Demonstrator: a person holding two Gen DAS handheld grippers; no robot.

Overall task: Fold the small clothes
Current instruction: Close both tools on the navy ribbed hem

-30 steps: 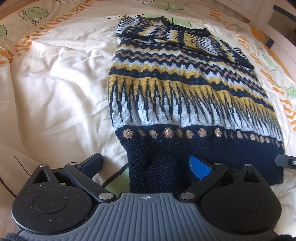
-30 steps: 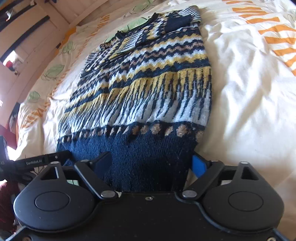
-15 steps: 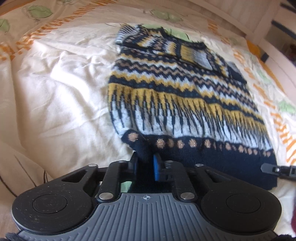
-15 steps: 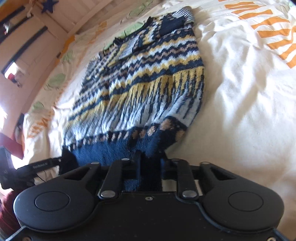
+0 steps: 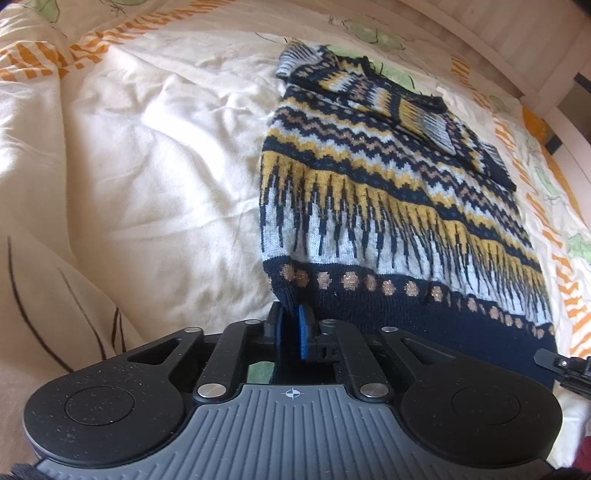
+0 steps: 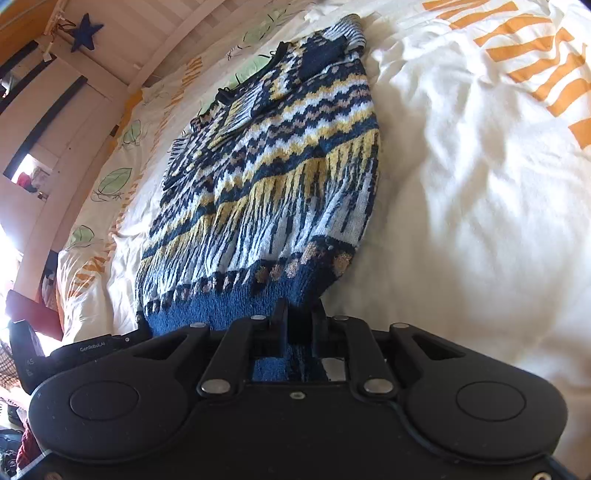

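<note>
On the bed (image 5: pixel 147 177) lies the patterned sweater (image 5: pixel 369 192), its long axis running away from both cameras, neck far, hem near. Left gripper (image 5: pixel 290 321) and right gripper (image 6: pixel 300 314) each pinch a hem corner, jaws easing slightly apart.

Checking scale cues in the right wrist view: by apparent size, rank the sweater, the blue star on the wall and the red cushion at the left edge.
1. sweater
2. red cushion
3. blue star

A home bedroom. A bed's leaf-printed duvet (image 5: pixel 147 166) fills both frames. A blue star (image 6: pixel 85 34) hangs upper left.
</note>
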